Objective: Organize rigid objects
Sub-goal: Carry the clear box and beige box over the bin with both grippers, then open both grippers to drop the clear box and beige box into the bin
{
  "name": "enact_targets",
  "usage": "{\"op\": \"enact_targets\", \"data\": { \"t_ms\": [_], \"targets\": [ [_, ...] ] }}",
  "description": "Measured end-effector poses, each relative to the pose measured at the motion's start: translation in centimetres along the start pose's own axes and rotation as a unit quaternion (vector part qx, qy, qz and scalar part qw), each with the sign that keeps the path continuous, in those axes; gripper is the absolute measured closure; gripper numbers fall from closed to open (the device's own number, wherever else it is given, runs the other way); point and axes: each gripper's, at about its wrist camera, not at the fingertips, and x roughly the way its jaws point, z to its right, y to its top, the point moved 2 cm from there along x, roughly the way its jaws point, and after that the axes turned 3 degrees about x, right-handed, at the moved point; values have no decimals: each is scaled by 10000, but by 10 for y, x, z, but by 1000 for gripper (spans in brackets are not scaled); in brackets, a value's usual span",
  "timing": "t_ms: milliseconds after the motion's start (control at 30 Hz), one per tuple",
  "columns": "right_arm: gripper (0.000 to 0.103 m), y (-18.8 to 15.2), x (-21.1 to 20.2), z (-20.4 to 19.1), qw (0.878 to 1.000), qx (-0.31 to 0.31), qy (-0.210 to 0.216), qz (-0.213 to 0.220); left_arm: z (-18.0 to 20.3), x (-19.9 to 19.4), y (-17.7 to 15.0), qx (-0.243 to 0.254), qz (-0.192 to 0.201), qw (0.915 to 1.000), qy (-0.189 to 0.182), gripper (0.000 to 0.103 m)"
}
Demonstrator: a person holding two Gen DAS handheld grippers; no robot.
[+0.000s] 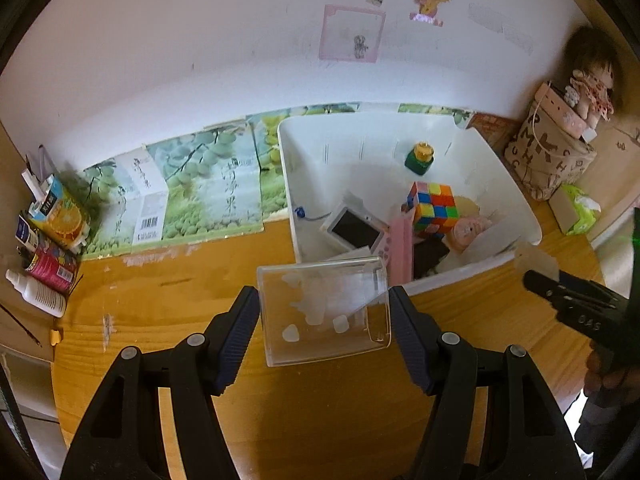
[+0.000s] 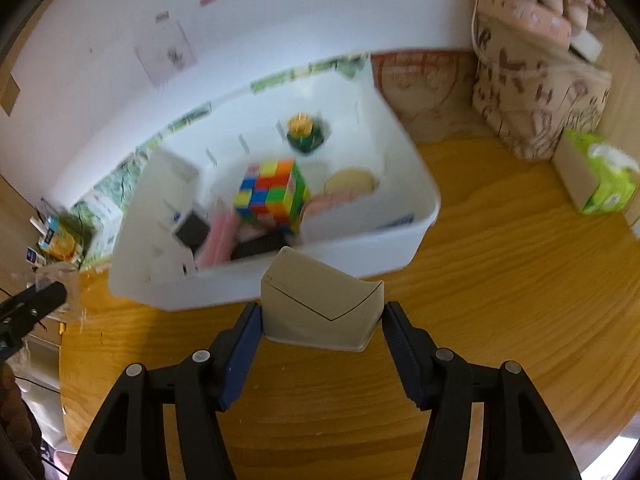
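Observation:
My left gripper is shut on a clear plastic box with small pale pieces inside, held just in front of the white bin. In the right wrist view my right gripper is shut on a beige box with a dark V line, held above the wooden table near the white bin's front wall. Inside the bin lie a colourful puzzle cube, a green jar with a yellow lid, a small white device with a dark screen and pink items. The right gripper's black finger shows at the left wrist view's right edge.
A patterned bag and a green tissue box stand at the right. Cartons, a can and a white bottle crowd the left edge. Fruit-printed sheets lean on the wall behind the wooden table.

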Motion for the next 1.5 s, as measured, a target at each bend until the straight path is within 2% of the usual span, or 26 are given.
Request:
{"op": "enact_targets", "data": {
  "t_ms": [300,600,1000,1033,1067,1133,1333,1500],
  "targets": [
    [41,37,-13,3,9990,-240,104,349,7,2,21,-240,237,9994,90,34],
    [41,62,-4,-1,9946,-808,393,518,15,18,36,-738,353,9965,172,34],
    [41,68,22,-16,9818,-1578,734,762,21,38,46,-964,409,9943,202,33],
    [41,68,24,-18,9810,-1623,753,746,22,38,47,-927,431,9946,204,30],
    [40,67,25,-19,9807,-1633,792,723,23,38,48,-909,455,9946,211,23],
    [36,67,27,-19,9812,-1599,831,691,25,36,49,-857,547,9946,213,19],
    [31,66,12,-13,9830,-1463,743,826,32,31,47,-739,556,9956,128,18],
    [24,62,-15,-5,9844,-1221,692,1063,40,9,42,-708,770,9945,-86,18]
  ]
}}
